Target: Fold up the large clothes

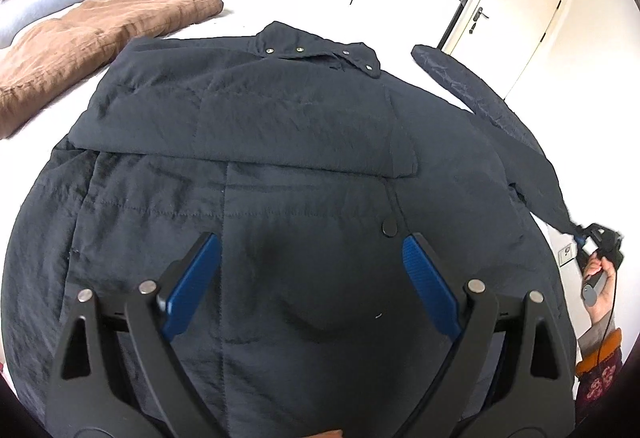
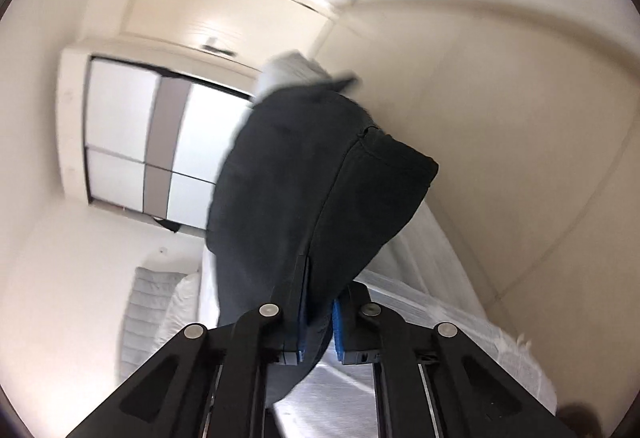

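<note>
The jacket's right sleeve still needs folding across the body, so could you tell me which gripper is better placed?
Right: the right gripper already clamps the sleeve cuff; the left gripper hangs open over the jacket.

We see the jacket (image 1: pixel 280 141) as matt, crinkled dark cloth under our left gripper (image 1: pixel 310 270), whose pads (image 1: pixel 194 286) are ribbed blue plastic.

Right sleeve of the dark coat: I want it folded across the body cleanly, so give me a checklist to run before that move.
1. Right gripper shut on the sleeve: ok.
2. Sleeve free of the bed: cannot tell.
3. Other sleeve already folded across the coat: ok.
4. Left gripper open above the coat body, holding nothing: ok.
5. Brown blanket clear of the coat: not ok, it meets the shoulder.
</note>
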A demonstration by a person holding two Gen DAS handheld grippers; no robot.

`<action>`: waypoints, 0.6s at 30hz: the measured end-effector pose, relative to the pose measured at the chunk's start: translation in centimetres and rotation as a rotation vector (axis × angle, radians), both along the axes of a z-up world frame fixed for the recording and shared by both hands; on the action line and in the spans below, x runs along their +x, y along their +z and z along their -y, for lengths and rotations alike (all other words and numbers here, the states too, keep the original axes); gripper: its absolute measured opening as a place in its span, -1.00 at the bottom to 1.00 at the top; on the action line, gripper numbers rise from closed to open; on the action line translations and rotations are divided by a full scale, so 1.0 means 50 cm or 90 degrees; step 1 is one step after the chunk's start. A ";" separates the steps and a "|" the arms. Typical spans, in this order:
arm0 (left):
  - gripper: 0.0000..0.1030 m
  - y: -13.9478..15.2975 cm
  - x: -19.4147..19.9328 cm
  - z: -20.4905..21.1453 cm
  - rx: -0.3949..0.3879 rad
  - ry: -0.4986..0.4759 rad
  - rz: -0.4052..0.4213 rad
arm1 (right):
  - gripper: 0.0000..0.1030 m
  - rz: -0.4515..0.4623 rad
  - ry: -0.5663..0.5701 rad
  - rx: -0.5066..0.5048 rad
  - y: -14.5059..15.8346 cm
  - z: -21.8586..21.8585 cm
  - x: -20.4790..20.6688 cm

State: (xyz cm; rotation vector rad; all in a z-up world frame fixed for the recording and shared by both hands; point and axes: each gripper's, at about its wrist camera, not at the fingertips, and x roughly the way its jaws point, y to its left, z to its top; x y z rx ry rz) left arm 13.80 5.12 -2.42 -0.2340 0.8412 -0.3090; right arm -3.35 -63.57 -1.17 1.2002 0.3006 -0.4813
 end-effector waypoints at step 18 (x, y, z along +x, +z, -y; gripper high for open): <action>0.80 0.029 0.009 -0.012 -0.042 -0.011 0.012 | -0.85 0.063 0.254 -0.439 0.348 -0.448 0.167</action>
